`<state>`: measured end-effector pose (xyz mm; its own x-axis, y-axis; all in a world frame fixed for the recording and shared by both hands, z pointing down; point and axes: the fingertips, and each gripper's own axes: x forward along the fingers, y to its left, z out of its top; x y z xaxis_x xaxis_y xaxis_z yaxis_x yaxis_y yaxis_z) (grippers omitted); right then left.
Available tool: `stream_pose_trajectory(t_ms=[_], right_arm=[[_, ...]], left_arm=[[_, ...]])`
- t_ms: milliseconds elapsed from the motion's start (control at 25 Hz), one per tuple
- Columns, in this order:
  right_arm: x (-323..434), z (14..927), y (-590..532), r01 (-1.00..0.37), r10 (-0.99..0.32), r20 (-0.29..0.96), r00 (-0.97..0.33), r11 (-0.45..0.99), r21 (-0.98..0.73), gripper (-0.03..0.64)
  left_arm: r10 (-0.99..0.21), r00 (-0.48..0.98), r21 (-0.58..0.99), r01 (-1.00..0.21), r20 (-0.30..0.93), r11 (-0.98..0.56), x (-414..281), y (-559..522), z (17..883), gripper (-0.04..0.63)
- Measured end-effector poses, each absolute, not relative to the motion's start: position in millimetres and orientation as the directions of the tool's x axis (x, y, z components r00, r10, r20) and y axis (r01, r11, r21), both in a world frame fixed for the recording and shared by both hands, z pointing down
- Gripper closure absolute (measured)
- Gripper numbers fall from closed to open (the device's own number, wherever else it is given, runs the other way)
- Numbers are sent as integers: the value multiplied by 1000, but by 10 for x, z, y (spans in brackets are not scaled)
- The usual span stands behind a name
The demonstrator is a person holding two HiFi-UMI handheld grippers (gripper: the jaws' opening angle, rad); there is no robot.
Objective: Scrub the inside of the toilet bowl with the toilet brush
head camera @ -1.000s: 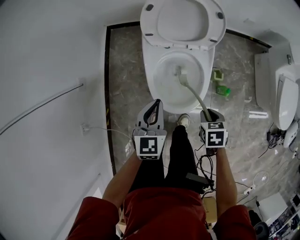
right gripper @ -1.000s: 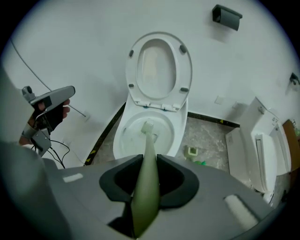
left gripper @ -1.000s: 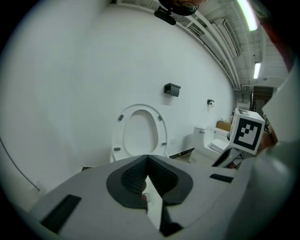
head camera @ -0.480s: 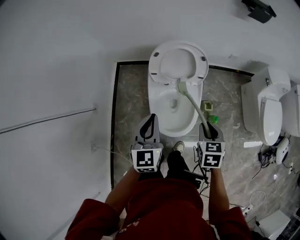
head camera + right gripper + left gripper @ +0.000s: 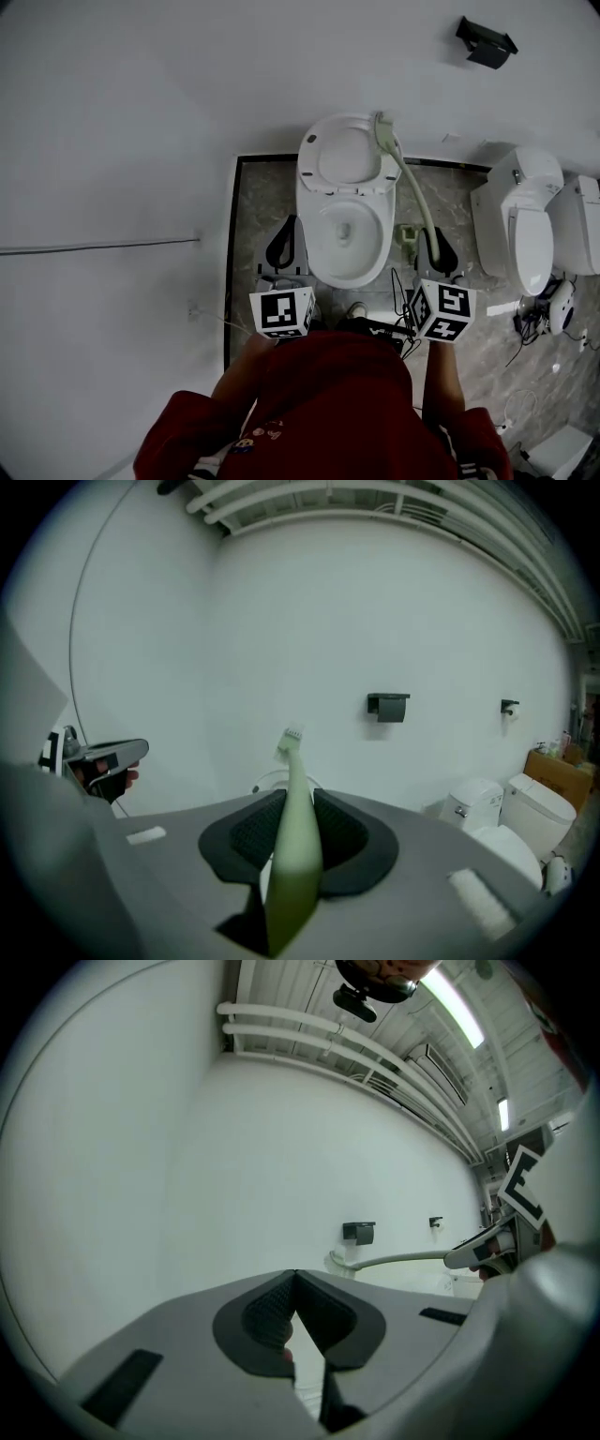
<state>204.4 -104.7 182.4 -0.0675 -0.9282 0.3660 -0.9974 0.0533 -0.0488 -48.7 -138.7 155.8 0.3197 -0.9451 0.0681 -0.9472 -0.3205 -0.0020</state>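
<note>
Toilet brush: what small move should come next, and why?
Probably lower the right gripper so the toilet brush head swings down into the bowl: its head now sits up beside the raised lid, outside the bowl, scrubbing nothing.

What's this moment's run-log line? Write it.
right gripper: shut on toilet brush | brush head: by lid, outside toilet bowl | left gripper: shut, empty

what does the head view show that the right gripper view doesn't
Only the head view: the toilet bowl from above, the marble floor, the person's red top. Only the right gripper view: the right claw shut on the toilet brush handle up close, and ceiling pipes. Both: the brush, head out of the bowl, the black wall fixture, the neighbouring toilet.
</note>
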Motion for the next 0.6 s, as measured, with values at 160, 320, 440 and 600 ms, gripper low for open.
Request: stream_pose_trajectory(t_ms=[160,320,440,600], right_arm=[[2110,1407,-1140,-999,-966,257,-39,31,-37,512],[2153,1152,-1199,-1000,-985,173,-20,17,-23,512],[2171,1147,-1234,-1000,-987,161,-13,9,-29,512],[2103,1239,-1224,-1000,-985,170,-14,10,-23,512]], left_arm=[[-941,337,-17,-941,1,-337,-480,-1437,1190,591],[-936,348,-41,-937,-49,-346,-436,-1498,957,591],[-934,351,-40,-936,-61,-349,-416,-1540,924,591],[-934,351,-29,-936,-64,-350,-462,-1526,989,591]])
